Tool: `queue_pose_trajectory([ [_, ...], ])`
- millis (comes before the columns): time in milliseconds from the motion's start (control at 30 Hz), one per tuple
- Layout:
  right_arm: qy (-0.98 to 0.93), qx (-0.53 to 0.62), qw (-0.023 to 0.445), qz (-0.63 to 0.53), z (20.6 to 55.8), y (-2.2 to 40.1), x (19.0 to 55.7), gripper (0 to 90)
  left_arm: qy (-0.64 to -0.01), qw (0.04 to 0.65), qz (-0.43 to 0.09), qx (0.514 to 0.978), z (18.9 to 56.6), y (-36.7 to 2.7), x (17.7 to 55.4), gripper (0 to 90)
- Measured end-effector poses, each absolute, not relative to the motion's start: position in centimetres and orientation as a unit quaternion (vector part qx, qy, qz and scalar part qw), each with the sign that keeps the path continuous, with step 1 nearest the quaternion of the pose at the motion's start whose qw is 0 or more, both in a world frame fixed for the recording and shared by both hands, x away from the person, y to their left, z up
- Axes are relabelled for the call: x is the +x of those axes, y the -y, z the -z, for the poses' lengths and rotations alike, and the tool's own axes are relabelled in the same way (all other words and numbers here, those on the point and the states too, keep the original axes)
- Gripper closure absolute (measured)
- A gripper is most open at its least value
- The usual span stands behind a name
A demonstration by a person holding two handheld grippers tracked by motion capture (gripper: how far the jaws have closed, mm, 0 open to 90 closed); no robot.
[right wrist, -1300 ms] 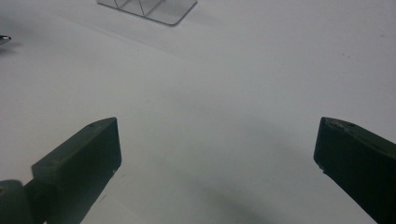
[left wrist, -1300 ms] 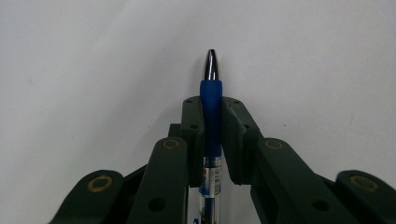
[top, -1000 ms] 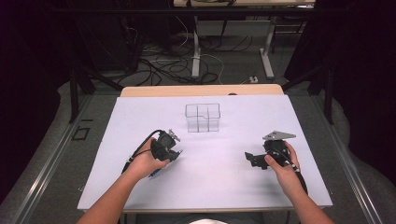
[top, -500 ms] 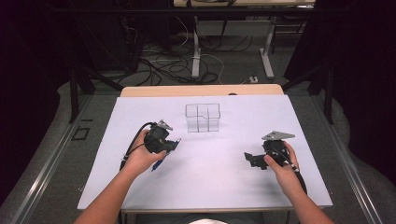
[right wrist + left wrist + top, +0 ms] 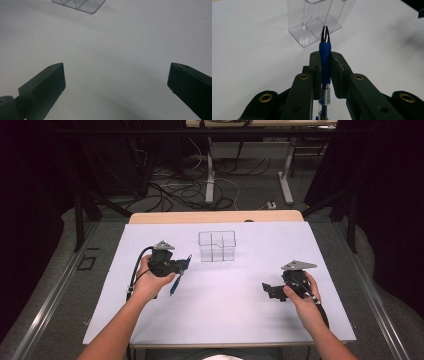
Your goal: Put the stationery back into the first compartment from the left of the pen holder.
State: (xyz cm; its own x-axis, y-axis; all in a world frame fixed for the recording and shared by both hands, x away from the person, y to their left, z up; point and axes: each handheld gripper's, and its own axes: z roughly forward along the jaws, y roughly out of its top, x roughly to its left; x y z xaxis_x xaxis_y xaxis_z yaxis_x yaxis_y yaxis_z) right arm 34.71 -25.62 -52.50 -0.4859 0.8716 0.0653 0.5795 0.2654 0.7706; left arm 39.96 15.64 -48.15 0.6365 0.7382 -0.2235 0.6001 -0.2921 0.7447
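My left gripper is shut on a blue pen and holds it above the white table, left of a clear divided box. In the left gripper view the two black jaws clamp the blue grip of the pen. Its dark tip points at the clear box just beyond. My right gripper rests low at the right side of the table, open, with nothing in it. The right gripper view shows its jaws wide apart over bare table, with a corner of the clear box at the top edge.
A wooden strip runs along the table's far edge. Beyond it lie dark floor, cables and table legs. The person's forearms come in from the bottom on both sides.
My left gripper has risen off the table with the pen and shifted a little left and away from the person. The right hand has stayed put.
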Motion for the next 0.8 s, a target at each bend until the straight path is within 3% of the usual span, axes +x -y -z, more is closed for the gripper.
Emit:
queue_pose_trajectory([
  [800,-0.771,0.471,0.194,-0.381,52.5,25.7,34.6,1.6,-0.431,0.505,-0.146,0.733,45.7,-15.7,41.0,80.5],
])
